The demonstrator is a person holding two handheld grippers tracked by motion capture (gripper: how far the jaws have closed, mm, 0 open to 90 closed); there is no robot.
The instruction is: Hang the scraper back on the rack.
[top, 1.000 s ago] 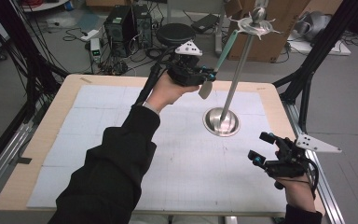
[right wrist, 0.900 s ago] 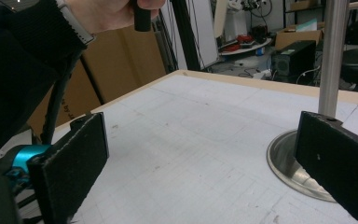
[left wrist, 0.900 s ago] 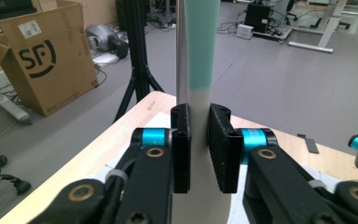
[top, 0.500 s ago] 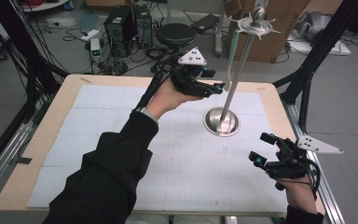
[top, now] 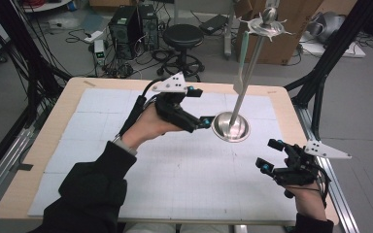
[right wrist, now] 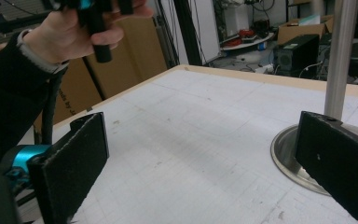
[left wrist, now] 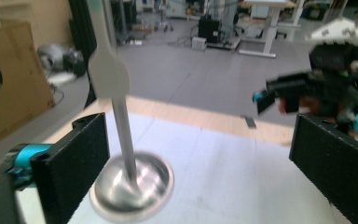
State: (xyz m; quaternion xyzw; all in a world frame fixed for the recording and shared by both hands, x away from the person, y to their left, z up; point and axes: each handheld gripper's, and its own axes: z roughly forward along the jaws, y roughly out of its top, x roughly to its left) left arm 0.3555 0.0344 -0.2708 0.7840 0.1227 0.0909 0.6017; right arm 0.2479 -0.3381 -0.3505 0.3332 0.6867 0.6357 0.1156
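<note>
My left gripper has just been opening, jaws wide and empty, since the spatula hangs on the rack; right gripper idles, jaws apart.

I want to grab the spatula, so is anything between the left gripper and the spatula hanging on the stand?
Nothing visible. The left gripper, its jaws just opened with nothing between them, faces the spatula across open air. The stand's pole runs close beside the spatula, not in front of it.

Wooden-edged table, white gridded mat, steel stand base on it.
</note>
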